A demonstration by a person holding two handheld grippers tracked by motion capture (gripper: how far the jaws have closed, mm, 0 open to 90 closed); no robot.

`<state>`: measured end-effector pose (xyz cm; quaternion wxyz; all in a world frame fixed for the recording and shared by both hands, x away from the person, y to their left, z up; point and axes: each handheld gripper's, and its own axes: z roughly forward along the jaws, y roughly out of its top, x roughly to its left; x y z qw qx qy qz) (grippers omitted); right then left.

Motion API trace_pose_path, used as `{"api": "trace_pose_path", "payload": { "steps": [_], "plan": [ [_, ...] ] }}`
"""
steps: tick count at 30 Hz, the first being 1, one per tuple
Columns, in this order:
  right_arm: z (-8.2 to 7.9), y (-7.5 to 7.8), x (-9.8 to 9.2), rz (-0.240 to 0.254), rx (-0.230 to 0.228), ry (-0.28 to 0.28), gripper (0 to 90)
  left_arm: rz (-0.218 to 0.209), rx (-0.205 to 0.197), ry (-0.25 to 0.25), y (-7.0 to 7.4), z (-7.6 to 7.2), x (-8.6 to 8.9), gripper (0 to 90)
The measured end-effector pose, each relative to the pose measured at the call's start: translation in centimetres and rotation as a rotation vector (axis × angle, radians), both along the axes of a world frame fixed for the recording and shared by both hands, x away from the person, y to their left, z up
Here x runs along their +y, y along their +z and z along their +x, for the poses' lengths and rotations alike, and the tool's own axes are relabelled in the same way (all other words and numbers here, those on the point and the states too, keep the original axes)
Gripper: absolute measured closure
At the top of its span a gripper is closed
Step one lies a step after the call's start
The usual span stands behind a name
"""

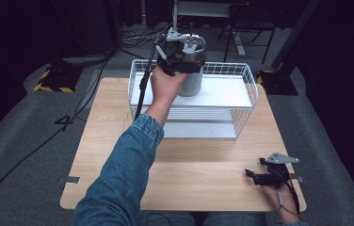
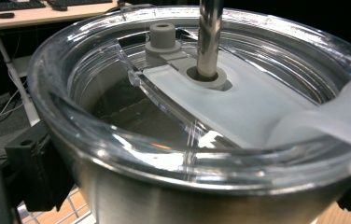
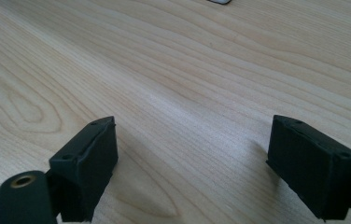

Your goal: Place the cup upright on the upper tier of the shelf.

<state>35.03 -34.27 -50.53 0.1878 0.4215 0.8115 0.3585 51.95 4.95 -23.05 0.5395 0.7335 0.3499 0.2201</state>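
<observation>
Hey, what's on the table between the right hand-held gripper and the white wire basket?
Nothing. Only bare wooden table lies between the right hand-held gripper and the wire basket, as the high view shows.

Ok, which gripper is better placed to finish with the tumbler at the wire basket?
Left. The left gripper is clamped on the tumbler over the wire basket. The right gripper sits far off at the table's near edge, holding nothing.
</observation>
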Motion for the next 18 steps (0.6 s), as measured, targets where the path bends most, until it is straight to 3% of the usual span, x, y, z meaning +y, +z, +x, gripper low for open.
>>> {"api": "trace_pose_path", "payload": {
  "steps": [12,18],
  "plan": [
    [0.00,0.00,0.00,0.000,0.000,0.000,16.2,0.006,0.020,0.012,-0.79,0.40,0.22,3.5],
    [0.00,0.00,0.00,-0.001,0.000,0.000,16.2,0.030,0.005,0.009,-0.92,0.30,-0.06,3.5]
  ]
}}
